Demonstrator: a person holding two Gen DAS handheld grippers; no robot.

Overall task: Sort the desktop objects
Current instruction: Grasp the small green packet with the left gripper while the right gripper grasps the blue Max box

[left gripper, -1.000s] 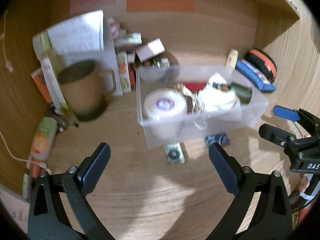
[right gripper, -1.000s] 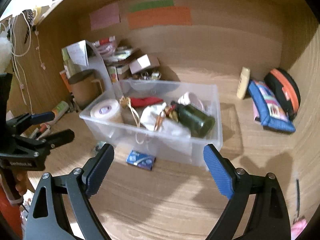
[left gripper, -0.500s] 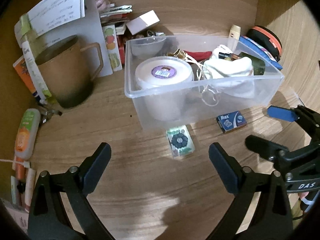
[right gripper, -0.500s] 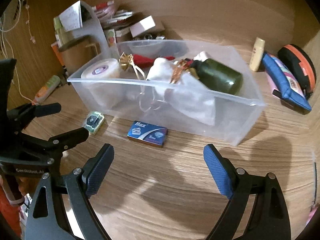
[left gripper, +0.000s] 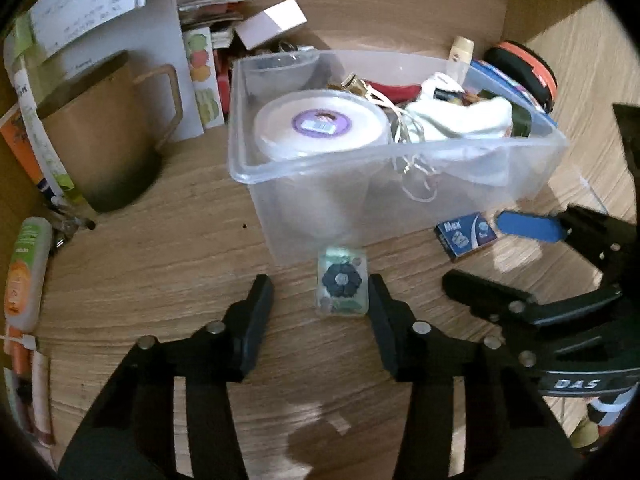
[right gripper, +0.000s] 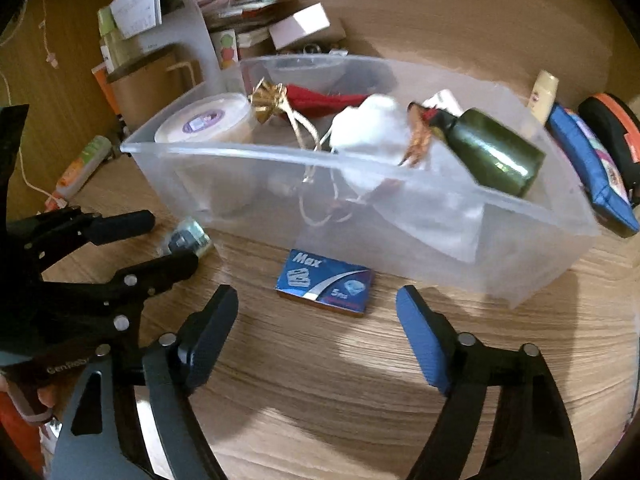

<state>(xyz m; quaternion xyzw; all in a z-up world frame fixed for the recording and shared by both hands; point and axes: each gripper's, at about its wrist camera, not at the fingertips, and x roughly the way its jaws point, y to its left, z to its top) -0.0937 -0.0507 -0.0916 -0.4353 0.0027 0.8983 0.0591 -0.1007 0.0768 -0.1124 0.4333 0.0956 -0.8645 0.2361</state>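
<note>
Left wrist view: left gripper, jaws just closing, not yet gripping; small clear packet with a dark flower between them, right pad beside its edge, on the desk before the clear box. Brown mug shows fully here only. Right wrist view: right gripper, open, closing; blue staple box just ahead between its fingers; green bottle clearer here.

Both wrist views look steeply down, close, sharing the clear bin.

Bare desk before both claws; clear bin blocks ahead, mug at left.
</note>
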